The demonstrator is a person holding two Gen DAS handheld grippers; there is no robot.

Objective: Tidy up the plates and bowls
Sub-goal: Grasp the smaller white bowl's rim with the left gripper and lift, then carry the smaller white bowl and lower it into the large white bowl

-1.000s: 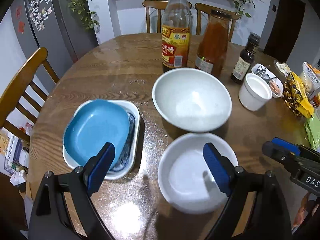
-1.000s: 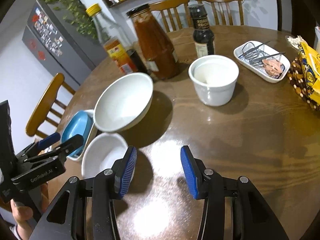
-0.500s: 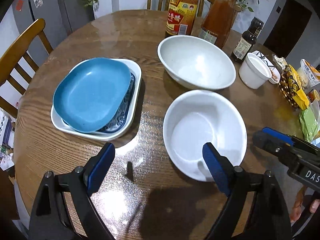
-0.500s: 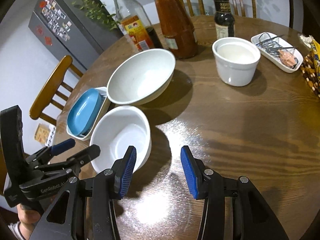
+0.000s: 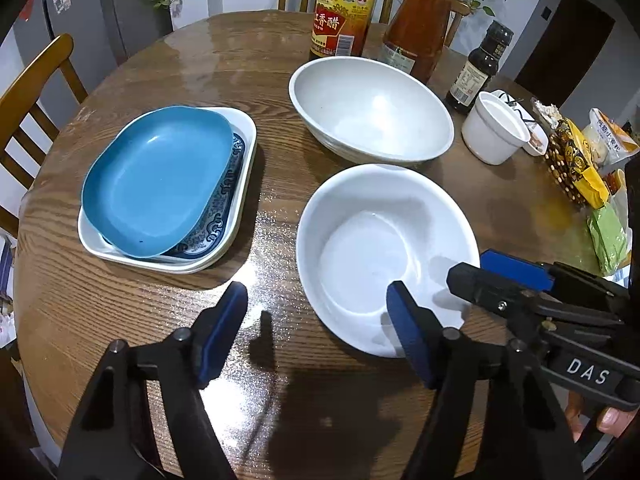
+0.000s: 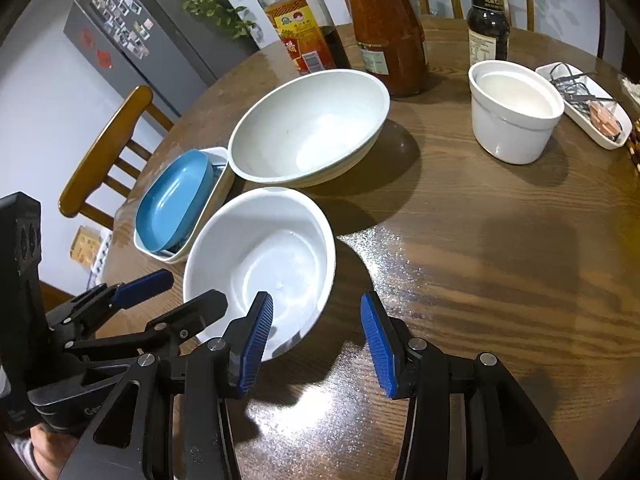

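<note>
A small white bowl sits on the wooden table, with a larger white bowl just behind it. To the left a blue plate lies stacked on a patterned plate inside a white rectangular dish. My left gripper is open and empty, its right finger over the small bowl's near rim. My right gripper is open and empty; its left finger hangs over the small bowl, its right finger outside the rim. The large bowl and blue plate show there too.
Behind the bowls stand a vinegar bottle, a red sauce jar and a dark bottle. A white cup and a small dish of clips sit right. Snack packets lie at the right edge. Chairs ring the table.
Both grippers have drawn in around the small white bowl. The right gripper moved left so that its fingers now straddle the bowl's rim. Nothing was grasped.
</note>
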